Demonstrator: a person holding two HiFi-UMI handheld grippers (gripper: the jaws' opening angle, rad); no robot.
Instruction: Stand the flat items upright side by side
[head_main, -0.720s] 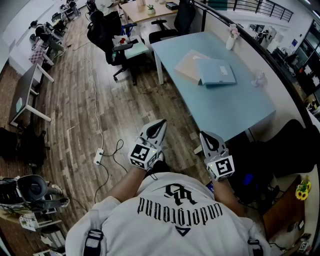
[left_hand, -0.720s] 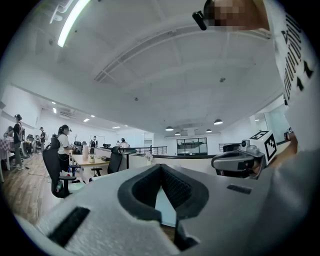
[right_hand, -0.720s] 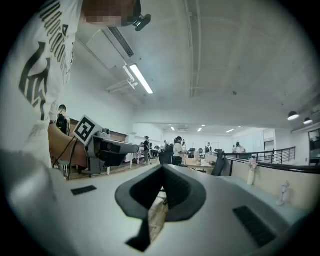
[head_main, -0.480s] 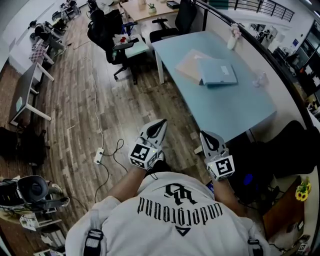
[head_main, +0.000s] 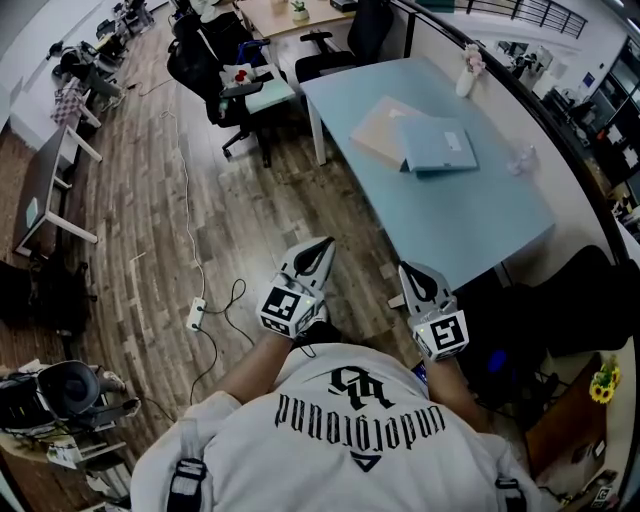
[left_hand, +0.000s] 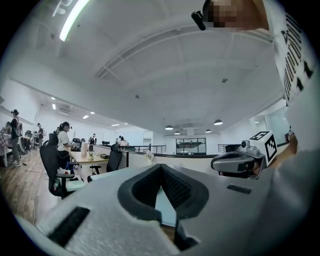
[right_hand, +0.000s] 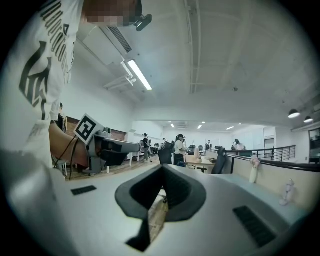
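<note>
Wood-plank floor (head_main: 150, 230) fills the left of the head view, with a white power strip (head_main: 196, 315) and its cable lying on it. The left gripper (head_main: 320, 247) is held in front of the person's chest, above the floor and short of the table; its own view shows the jaws fully together with nothing between them. The right gripper (head_main: 411, 271) sits just beside it, near the table's front edge, jaws likewise closed tight and empty. Neither tool touches anything. To the right stands the pale blue table (head_main: 470, 225). On its far half lie the task items: a beige folder (head_main: 375, 128) flat on the tabletop, and a blue folder (head_main: 438, 146) flat and overlapping the beige one's right portion. Both folders lie well apart from the grippers.
</note>
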